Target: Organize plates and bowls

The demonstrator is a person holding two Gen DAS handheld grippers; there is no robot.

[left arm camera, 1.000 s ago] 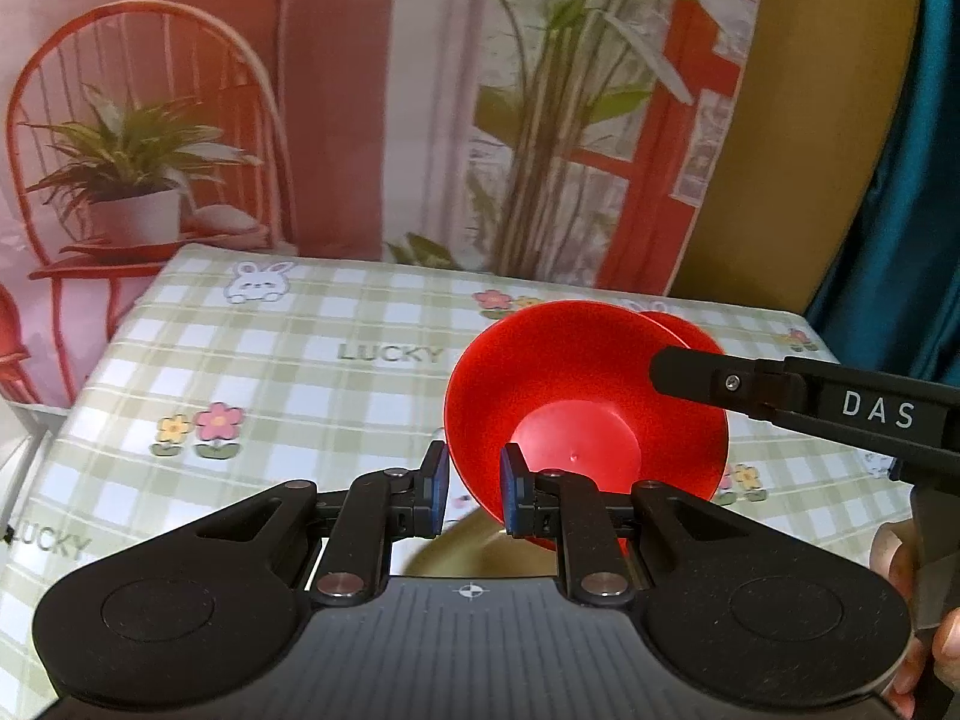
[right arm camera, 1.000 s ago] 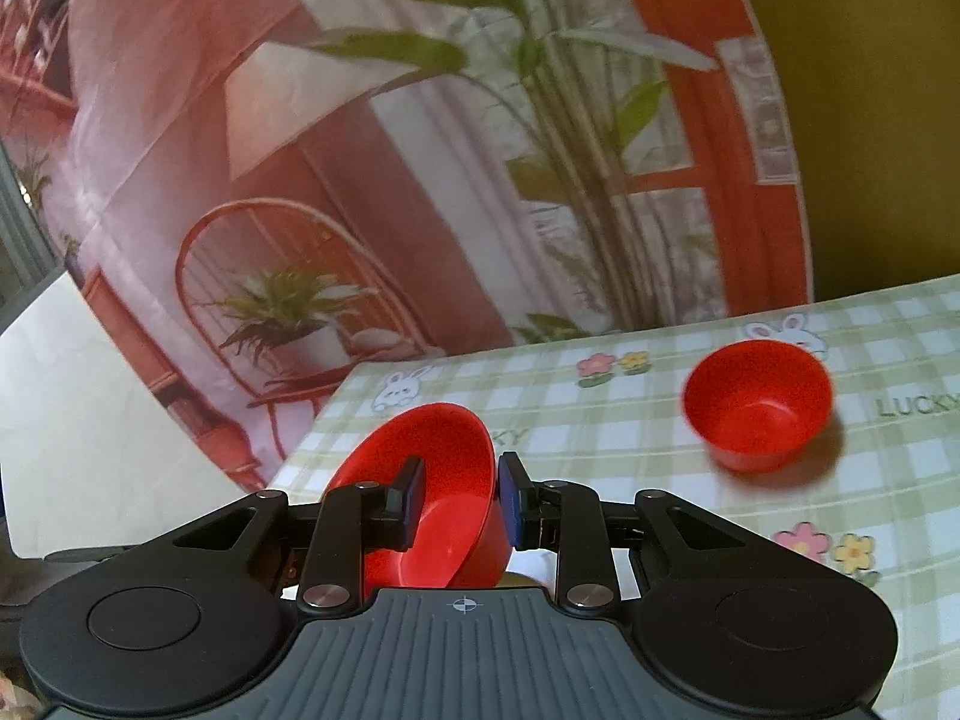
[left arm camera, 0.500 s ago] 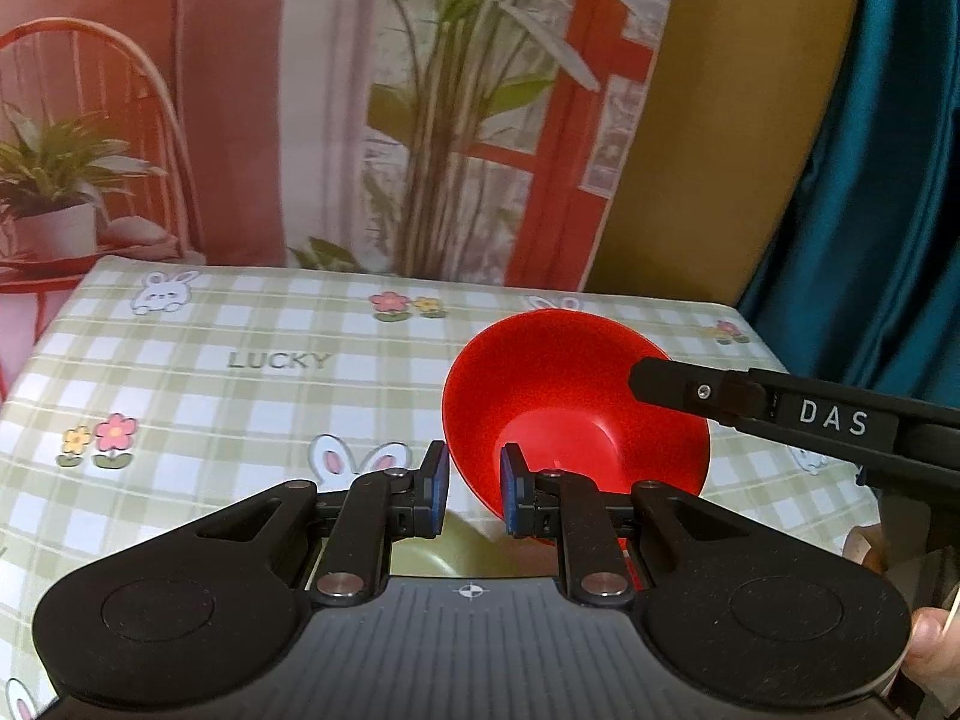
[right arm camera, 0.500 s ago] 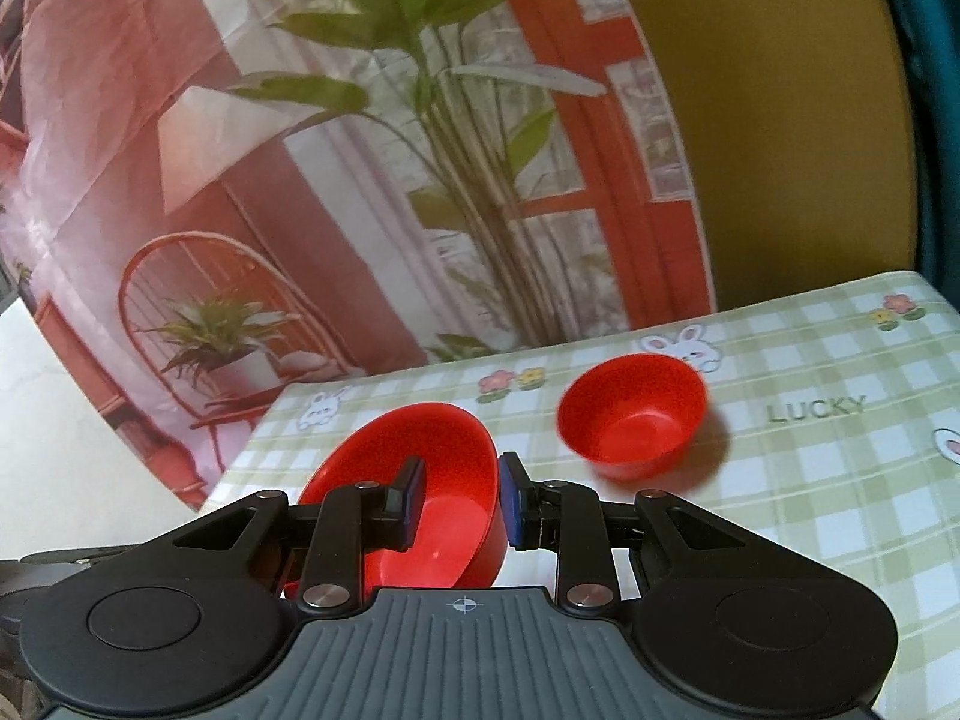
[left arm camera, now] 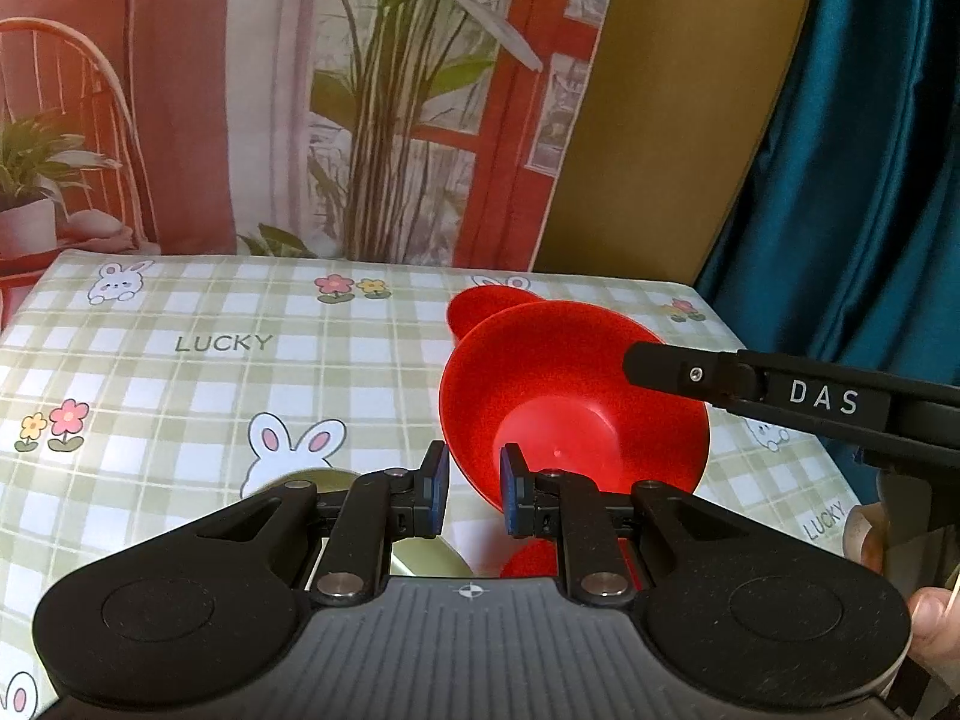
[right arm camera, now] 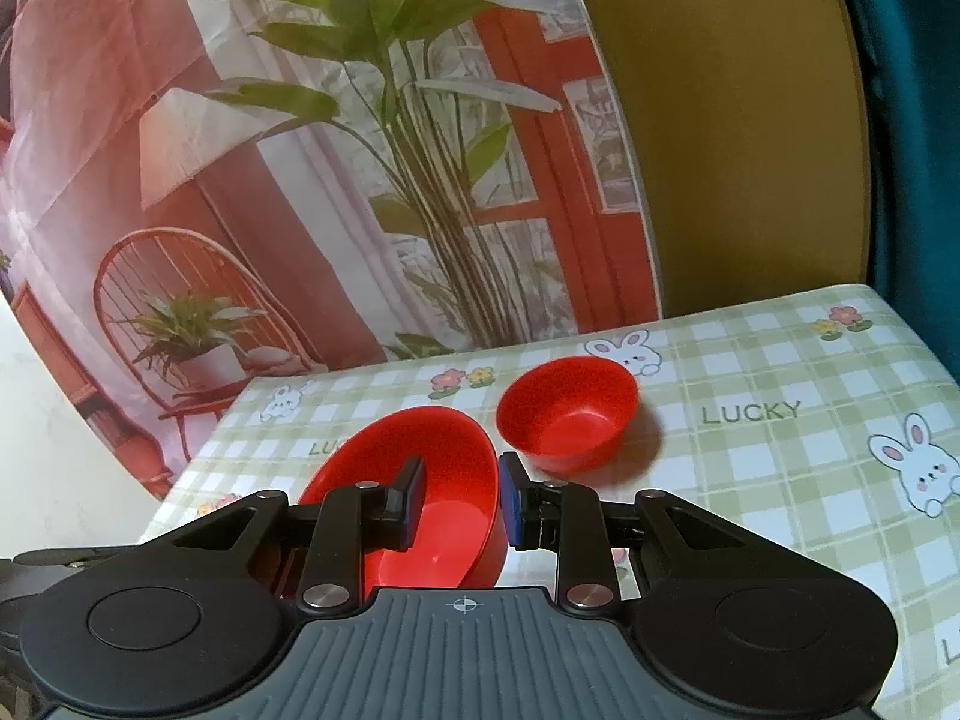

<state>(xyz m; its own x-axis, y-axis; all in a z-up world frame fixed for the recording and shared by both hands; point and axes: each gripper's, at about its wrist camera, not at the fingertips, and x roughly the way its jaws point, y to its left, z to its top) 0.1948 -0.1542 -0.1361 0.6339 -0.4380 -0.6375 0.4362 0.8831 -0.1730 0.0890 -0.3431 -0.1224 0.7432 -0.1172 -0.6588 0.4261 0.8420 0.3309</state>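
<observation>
Large bowl carried toward the small one

Both grippers clamp the large red bowl [right arm camera: 420,492]: right gripper [right arm camera: 459,501], left gripper [left arm camera: 474,495]. It has drifted beside the small red bowl [right arm camera: 567,414] on the table [right arm camera: 780,480], nearly ready for nesting.

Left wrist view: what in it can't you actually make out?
- Small red bowl: mostly hidden behind the large red bowl.
- Olive-yellow thing under the left gripper: largely covered by the gripper's fingers and body, so it is unclear what it is.
- Person's hand: cut off by the right edge.
</observation>
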